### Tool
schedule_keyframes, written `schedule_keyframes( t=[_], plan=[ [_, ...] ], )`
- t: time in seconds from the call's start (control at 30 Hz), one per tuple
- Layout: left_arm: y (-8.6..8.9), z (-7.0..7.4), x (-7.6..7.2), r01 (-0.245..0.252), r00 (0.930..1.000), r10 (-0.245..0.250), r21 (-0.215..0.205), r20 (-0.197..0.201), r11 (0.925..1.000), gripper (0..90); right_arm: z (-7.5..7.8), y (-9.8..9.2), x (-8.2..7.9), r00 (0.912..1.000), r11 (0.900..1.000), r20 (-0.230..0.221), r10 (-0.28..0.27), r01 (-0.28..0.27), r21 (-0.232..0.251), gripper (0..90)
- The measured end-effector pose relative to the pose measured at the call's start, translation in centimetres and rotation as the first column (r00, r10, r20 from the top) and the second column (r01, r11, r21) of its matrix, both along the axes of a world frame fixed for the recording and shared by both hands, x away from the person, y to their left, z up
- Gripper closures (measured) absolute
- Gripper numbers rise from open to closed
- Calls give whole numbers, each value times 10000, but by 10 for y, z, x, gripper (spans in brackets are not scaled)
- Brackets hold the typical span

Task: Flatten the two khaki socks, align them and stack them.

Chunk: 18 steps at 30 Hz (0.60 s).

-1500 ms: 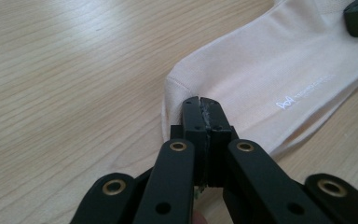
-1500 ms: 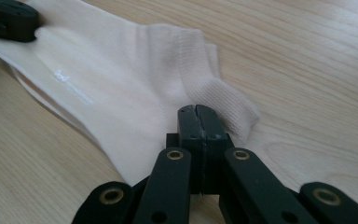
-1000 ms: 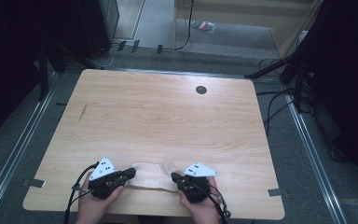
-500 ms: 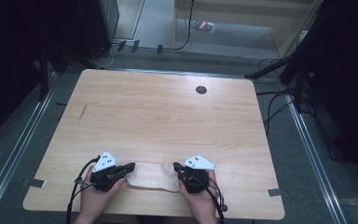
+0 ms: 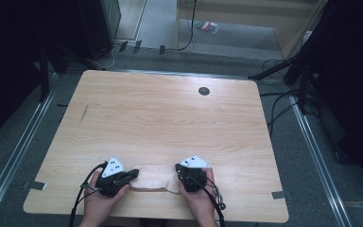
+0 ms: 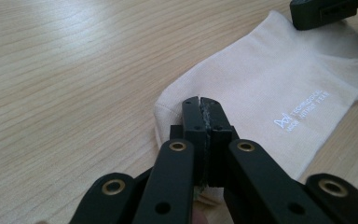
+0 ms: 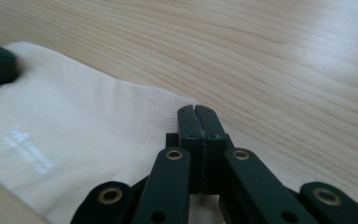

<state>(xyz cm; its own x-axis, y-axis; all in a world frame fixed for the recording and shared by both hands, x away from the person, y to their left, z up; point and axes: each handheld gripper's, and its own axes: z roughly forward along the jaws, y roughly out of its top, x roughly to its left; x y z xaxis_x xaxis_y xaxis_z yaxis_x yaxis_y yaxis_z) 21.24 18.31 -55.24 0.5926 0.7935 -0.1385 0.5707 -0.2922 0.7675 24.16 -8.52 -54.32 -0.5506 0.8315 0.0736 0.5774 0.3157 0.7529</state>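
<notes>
One cream-coloured cotton sock [image 5: 153,176] lies flat at the near edge of the light wooden tabletop [image 5: 170,123], between two grippers. White printed lettering on it is too blurred to read. Left gripper [image 6: 200,108] and right gripper [image 7: 197,114] each have jaws pressed together on a sock end.

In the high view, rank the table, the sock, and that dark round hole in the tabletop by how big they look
1. table
2. sock, lying between the two grippers
3. round hole, clearly smallest
</notes>
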Motion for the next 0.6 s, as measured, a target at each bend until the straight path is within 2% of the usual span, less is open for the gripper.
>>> schedule_keyframes(
  t=[0.07, 0.1, 0.13, 0.17, 0.3, 0.47, 0.53, 0.6],
  plan=[
    [0, 0, 0, -7, 10000, 7, -20, 2, 10000, 900, -1, -1, 1, 9995, 9988, -33, -303, 301, -395, 900],
    [1, 0, 0, 24, 10000, -25, -124, -32, 9999, 900, -3, -3, 2, 9995, 9990, -138, -293, 288, -339, 900],
    [1, 0, 0, 28, 10000, -29, -208, -37, 9998, 900, -4, -6, 2, 9991, 9994, -295, -311, 316, 159, 900],
    [2, 0, 0, 54, 10000, -55, -261, -46, 9996, 900, -3, -9, 2, 9993, 9988, -270, -276, 286, 399, 900],
    [3, 1, -1, 134, 9999, -133, -448, 44, 9989, 892, 8, -15, 0, 9993, 9940, 3, -371, 369, 1029, 900],
    [6, 6, -4, 176, 9995, -155, -812, 270, 9965, 882, 12, -22, -2, 9992, 9920, 123, -374, 357, 1213, 897],
    [9, 8, -5, 206, 9990, -166, -972, 424, 9950, 866, 13, -25, -3, 9993, 9909, 108, -346, 329, 1308, 853],
    [13, 10, -5, 106, 9977, -32, -1097, 674, 9939, 805, 15, -29, -3, 9993, 9897, 220, -298, 264, 1407, 751]
  ],
)
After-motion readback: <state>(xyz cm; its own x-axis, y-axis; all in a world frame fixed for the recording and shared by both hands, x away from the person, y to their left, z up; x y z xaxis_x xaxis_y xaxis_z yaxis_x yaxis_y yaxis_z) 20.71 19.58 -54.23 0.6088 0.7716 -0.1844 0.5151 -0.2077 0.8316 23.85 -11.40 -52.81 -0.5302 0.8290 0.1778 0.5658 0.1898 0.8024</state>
